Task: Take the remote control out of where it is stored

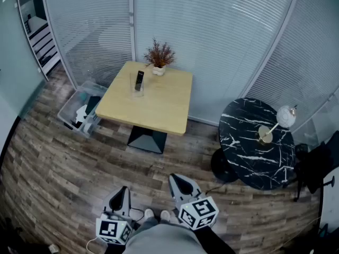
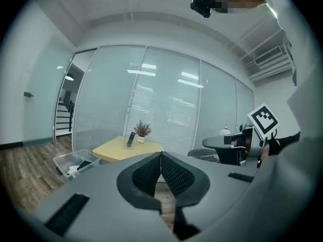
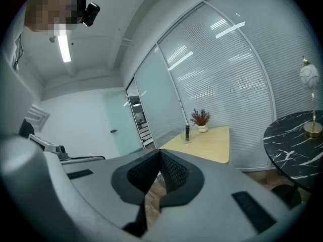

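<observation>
Slim black remote control [image 1: 139, 81] stands upright on pale wooden bench [image 1: 159, 112], well ahead of my left hand-held gripper [image 1: 122, 192] and right hand-held gripper [image 1: 177, 180] (both closed, empty).

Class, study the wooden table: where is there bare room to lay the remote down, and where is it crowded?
The wooden table is bare across its near half and right side, in front of the clear holder with the remote. The far edge is crowded: holder and potted plant stand close together there.
</observation>
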